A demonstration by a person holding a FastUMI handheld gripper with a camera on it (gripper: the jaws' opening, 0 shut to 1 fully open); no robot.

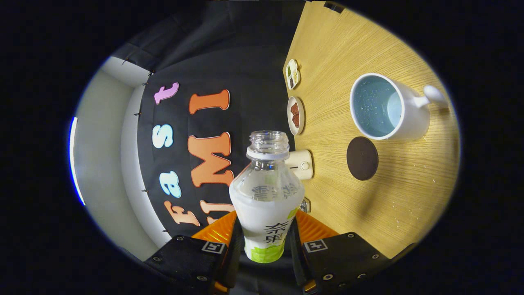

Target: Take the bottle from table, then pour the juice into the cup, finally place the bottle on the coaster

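Note:
My gripper (pixel 265 241) is shut on a clear plastic bottle (pixel 267 192) with a white and green label and no cap; both fingers press on its lower body. The whole view is rolled about a quarter turn, so the wooden table (pixel 409 196) stands on the right side. A white mug (pixel 387 107) with a pale blue inside and a handle rests on the table, beyond the bottle's mouth and to the right. The round dark brown coaster (pixel 362 158) lies on the table beside the mug, nearer the fingers.
A small dish of brown food (pixel 295 115) and a divided dish of condiments (pixel 292 73) sit by the table's far edge at the booth wall. A cream box with a knob (pixel 302 164) stands just behind the bottle's neck. Small droplets dot the wood near the coaster.

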